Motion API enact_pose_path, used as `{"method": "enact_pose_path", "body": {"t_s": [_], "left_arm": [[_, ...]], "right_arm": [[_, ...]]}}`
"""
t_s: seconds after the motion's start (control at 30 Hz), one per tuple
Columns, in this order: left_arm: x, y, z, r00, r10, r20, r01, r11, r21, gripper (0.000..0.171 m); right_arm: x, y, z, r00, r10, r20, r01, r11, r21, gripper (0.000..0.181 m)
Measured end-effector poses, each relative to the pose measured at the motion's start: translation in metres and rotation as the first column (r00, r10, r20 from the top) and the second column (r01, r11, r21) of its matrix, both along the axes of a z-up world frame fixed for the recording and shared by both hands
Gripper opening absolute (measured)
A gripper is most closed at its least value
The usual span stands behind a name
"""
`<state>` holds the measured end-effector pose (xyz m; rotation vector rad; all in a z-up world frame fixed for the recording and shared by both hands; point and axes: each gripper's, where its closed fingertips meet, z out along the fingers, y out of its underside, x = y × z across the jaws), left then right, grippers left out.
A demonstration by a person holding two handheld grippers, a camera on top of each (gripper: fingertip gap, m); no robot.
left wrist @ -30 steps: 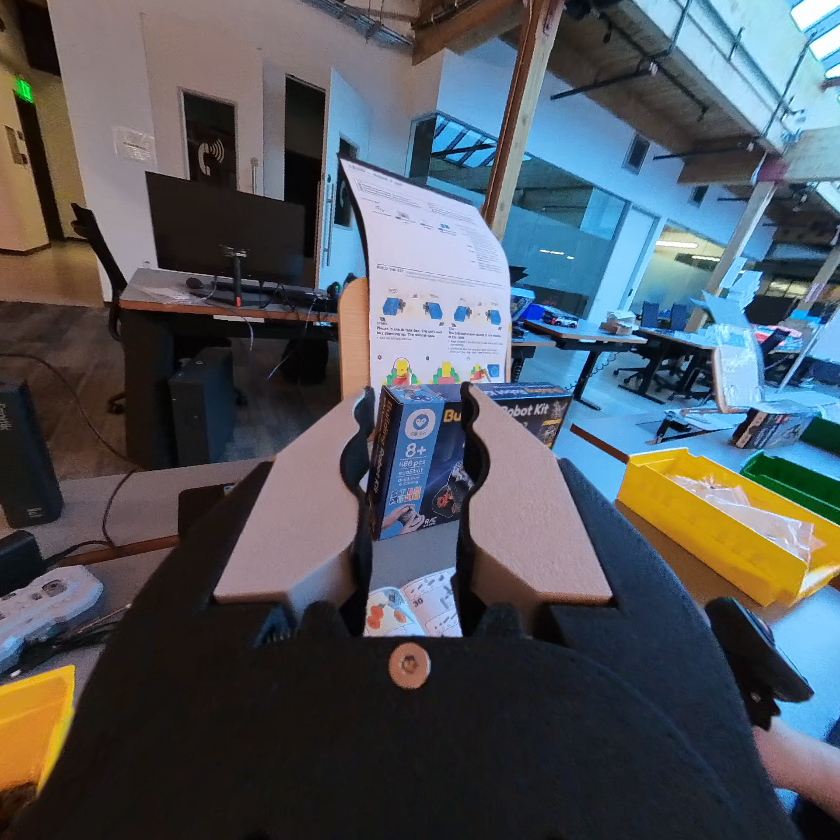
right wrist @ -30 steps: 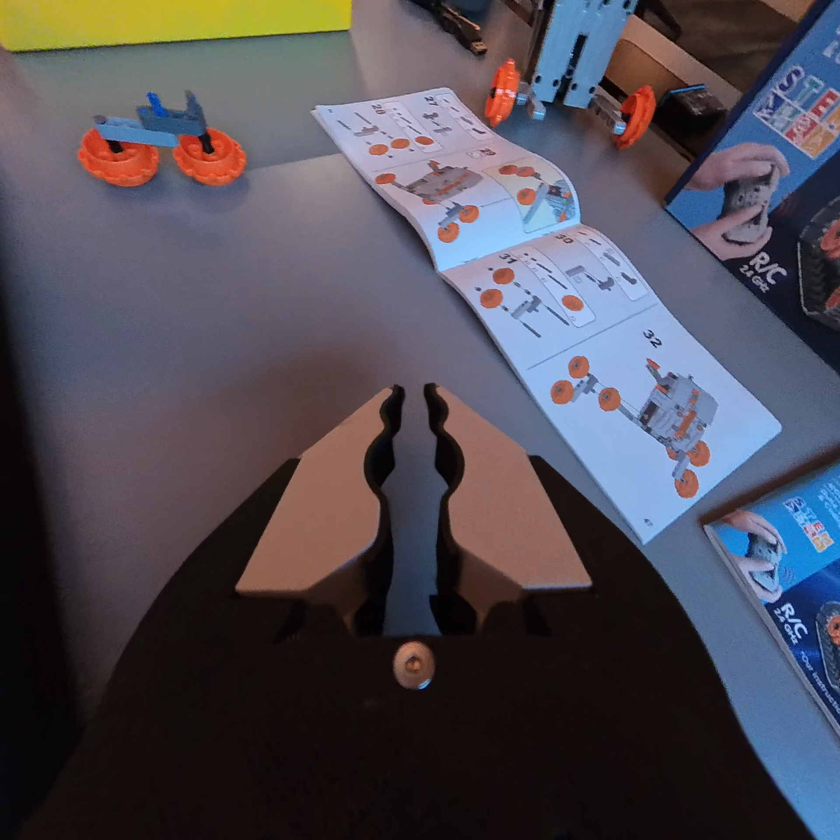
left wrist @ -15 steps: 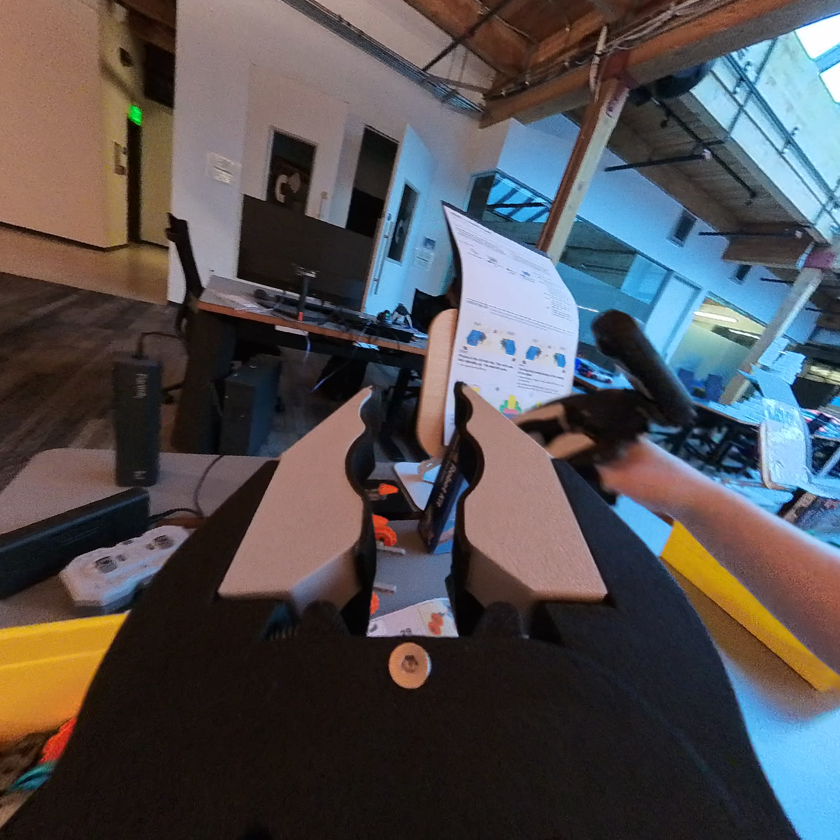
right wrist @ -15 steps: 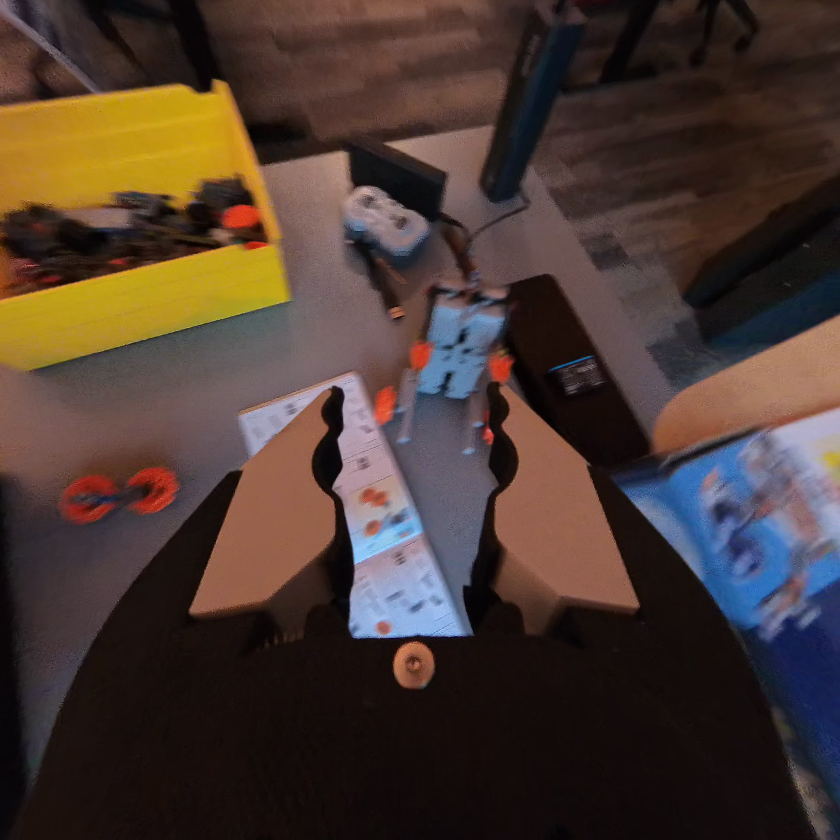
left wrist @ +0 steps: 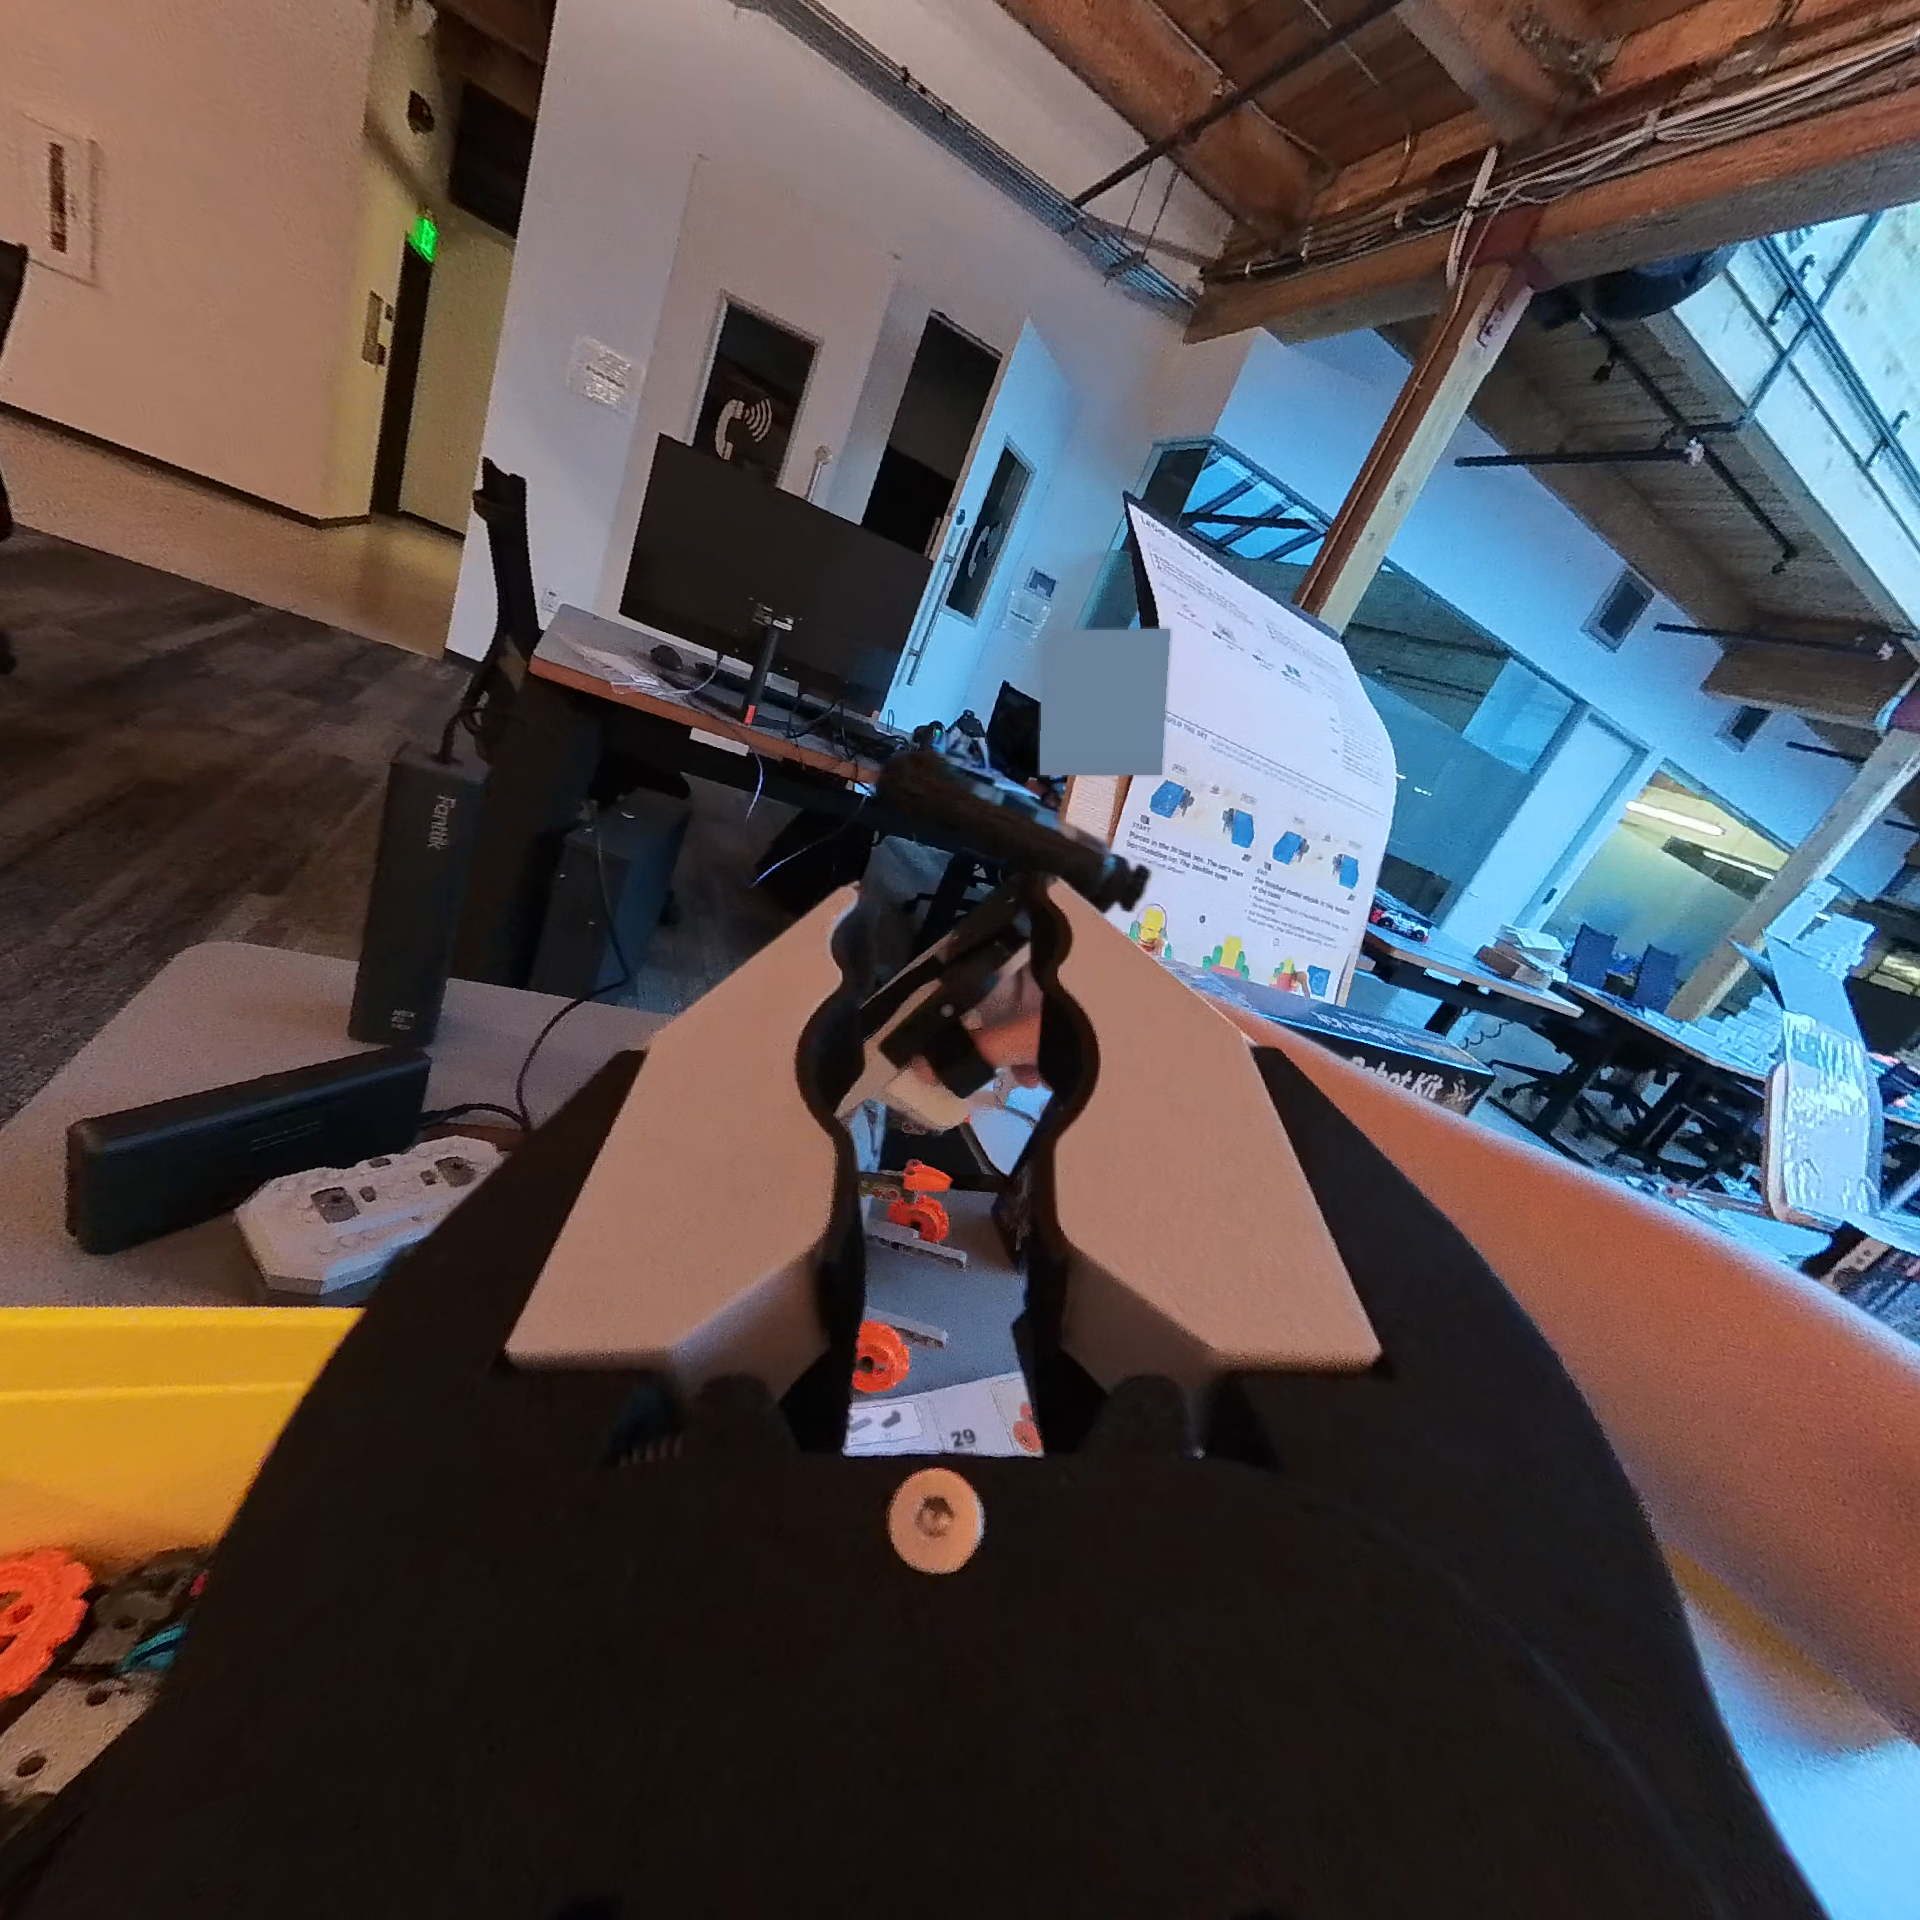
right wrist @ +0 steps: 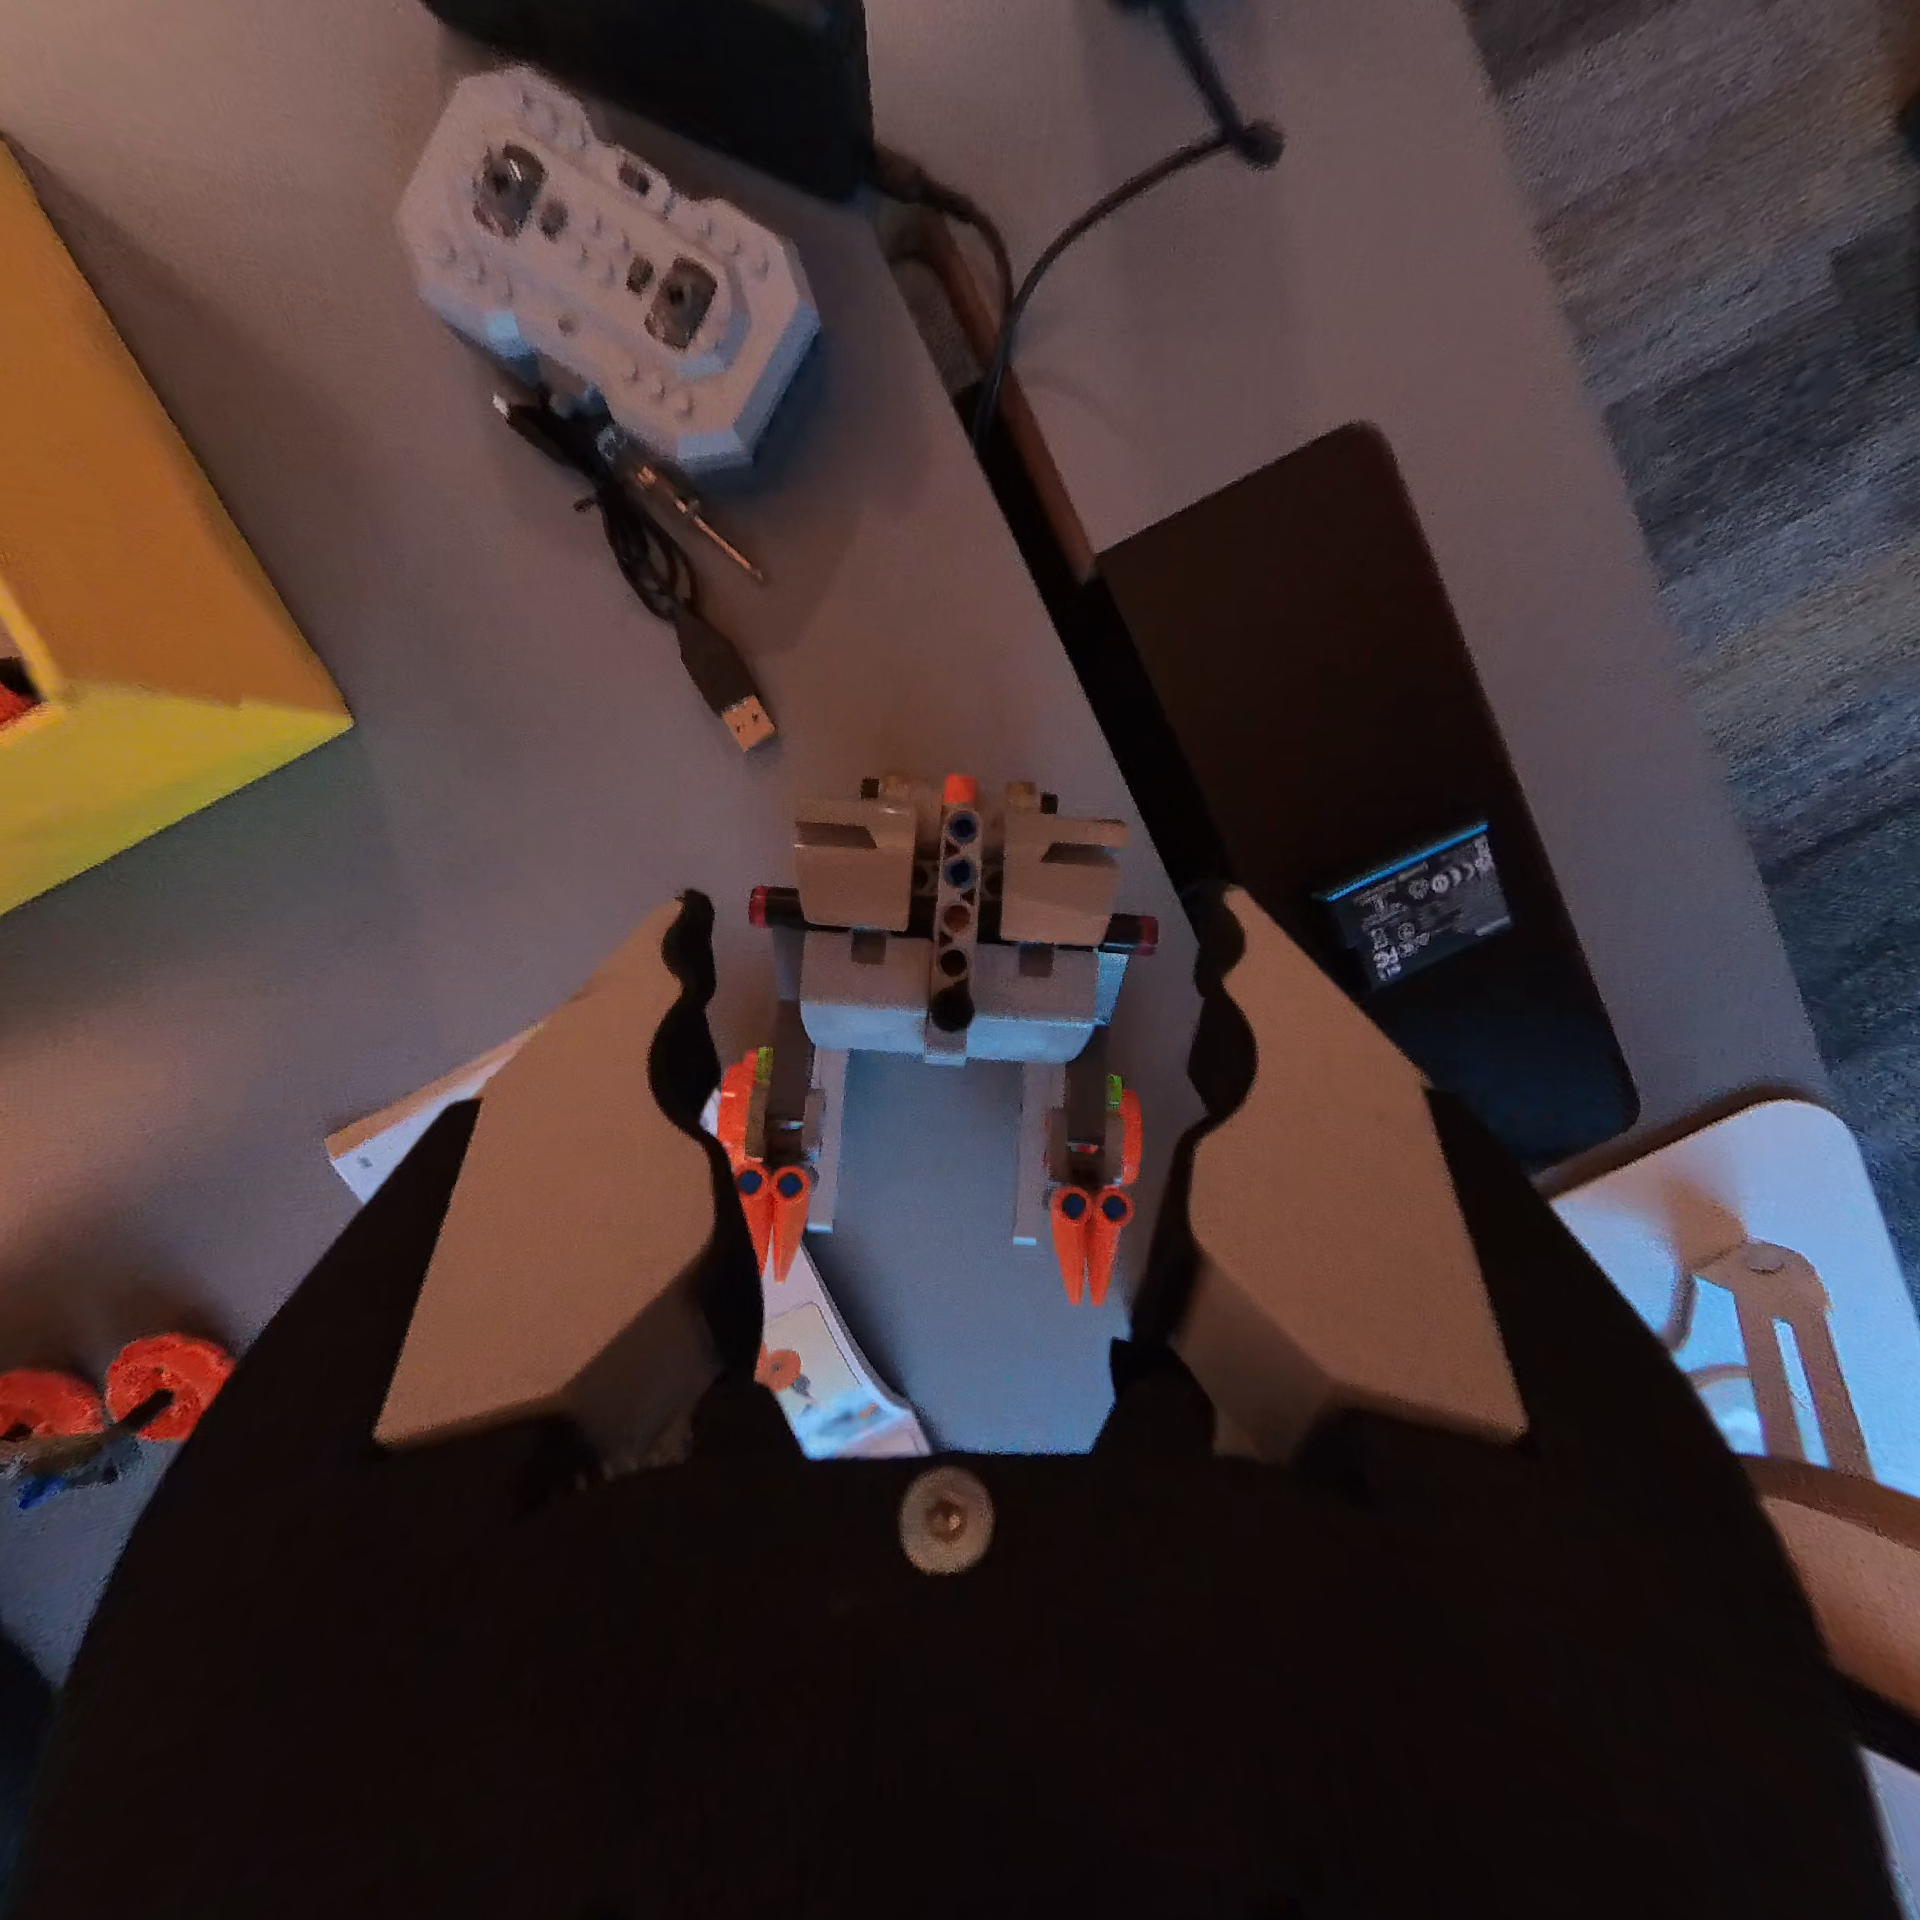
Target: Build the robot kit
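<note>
A grey brick-built model (right wrist: 956, 966) with orange claws stands on the grey table (right wrist: 499, 935). My right gripper (right wrist: 954, 925) is wide open just above it, one finger on each side, not touching it. My left gripper (left wrist: 948, 935) is open and empty, held above the table and pointing at the right gripper (left wrist: 966, 1039), which shows farther off on a person's arm (left wrist: 1507, 1247). Orange parts of the model (left wrist: 914, 1205) show below it.
A yellow bin (right wrist: 125, 623) of parts stands left. A grey controller (right wrist: 613, 260) and a USB cable (right wrist: 675, 561) lie behind the model, a black flat device (right wrist: 1371, 779) to its right. An orange wheel pair (right wrist: 104, 1392) and a booklet (right wrist: 821, 1382) lie near. A printed sheet (left wrist: 1257, 821) stands upright. The tips of one gripper are about 30 centimeters away from the tips of the other. The grey controller (right wrist: 613, 260) is about 20 centimeters from my right fingertips. Seen from the left wrist view (left wrist: 411, 1183) as well.
My right gripper has opened wide and moved from over the booklet to over the grey model. The left view has swung left, and the right gripper and arm now show in front of it.
</note>
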<state>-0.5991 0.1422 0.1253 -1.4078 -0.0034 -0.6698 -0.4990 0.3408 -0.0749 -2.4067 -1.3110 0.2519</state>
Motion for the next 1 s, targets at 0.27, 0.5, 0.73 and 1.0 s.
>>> {"method": "enact_pose_path", "body": {"t_s": [0.27, 0.5, 0.73, 1.0], "left_arm": [[0.009, -0.003, 0.006, 0.999, -0.042, 0.016, 0.042, 0.999, 0.020, 0.026], [0.020, -0.005, 0.012, 0.995, -0.093, 0.022, 0.092, 0.995, 0.036, 0.026], [0.021, -0.008, 0.013, 0.995, -0.096, 0.013, 0.095, 0.995, 0.040, 0.024], [0.021, -0.006, 0.011, 0.995, -0.103, 0.018, 0.103, 0.994, 0.028, 0.024]], "right_arm": [[0.004, 0.000, -0.022, 0.986, -0.029, 0.165, 0.039, 0.998, -0.058, 0.105], [0.009, -0.003, -0.028, 0.954, -0.077, 0.289, 0.108, 0.990, -0.095, 0.093], [0.013, -0.006, -0.041, 0.929, -0.057, 0.366, 0.109, 0.986, -0.124, 0.096], [0.015, -0.011, -0.038, 0.922, 0.007, 0.388, 0.052, 0.989, -0.141, 0.094]]}}
